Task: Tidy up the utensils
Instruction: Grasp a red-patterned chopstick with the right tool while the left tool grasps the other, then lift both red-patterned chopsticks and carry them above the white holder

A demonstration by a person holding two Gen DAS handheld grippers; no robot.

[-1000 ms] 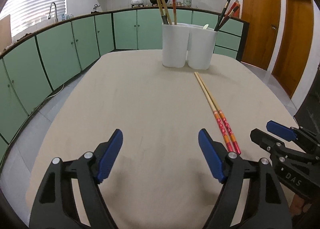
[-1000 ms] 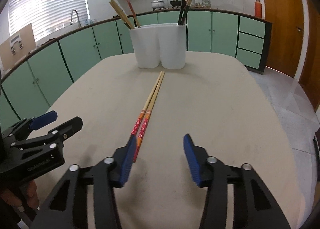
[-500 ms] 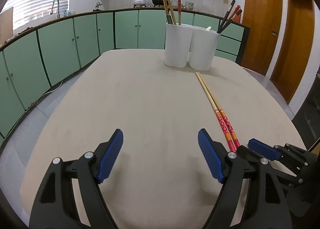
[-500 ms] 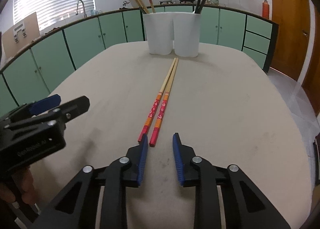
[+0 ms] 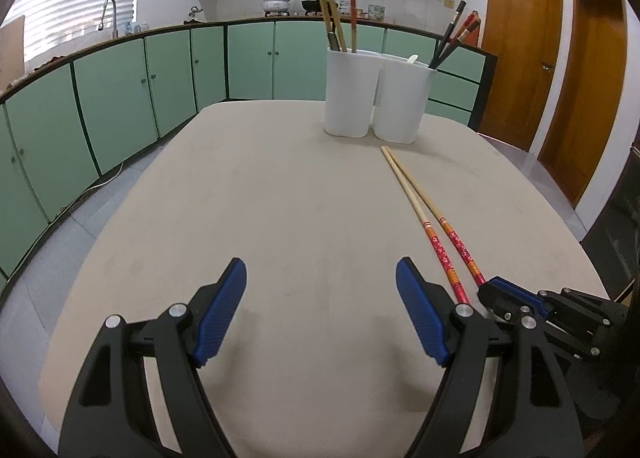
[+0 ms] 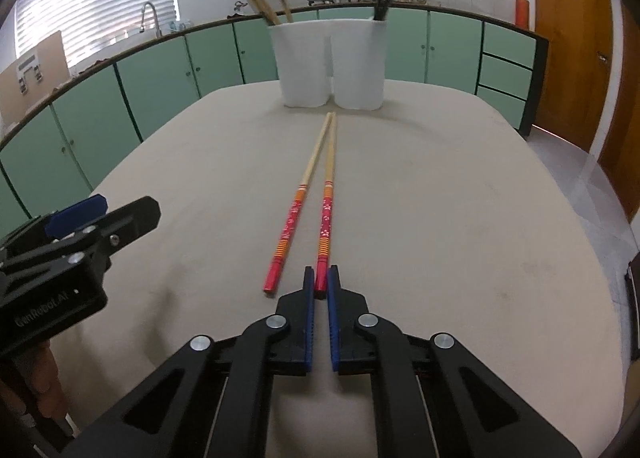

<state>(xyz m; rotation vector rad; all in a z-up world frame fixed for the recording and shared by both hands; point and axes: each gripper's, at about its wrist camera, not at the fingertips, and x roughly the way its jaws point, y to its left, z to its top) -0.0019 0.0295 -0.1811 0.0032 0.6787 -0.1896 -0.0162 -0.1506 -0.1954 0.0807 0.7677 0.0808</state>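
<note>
Beige table point(image 6: 460, 217): right tongs point(image 6: 320, 278) clamped on right chopstick point(image 6: 326, 213) red end; left tongs point(image 5: 320, 298) wide open, empty.

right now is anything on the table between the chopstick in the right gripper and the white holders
Nothing visible. The right gripper is shut on the right chopstick, and only bare table lies between it and the white holders.

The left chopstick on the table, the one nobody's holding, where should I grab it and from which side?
Grip the left chopstick by its red patterned end, the end nearest the grippers, coming from that near side with the fingers astride its width. It lies flat, tapering toward the white holders, so the thick end gives most to pinch. The right gripper is shut on the right chopstick the same way.
</note>
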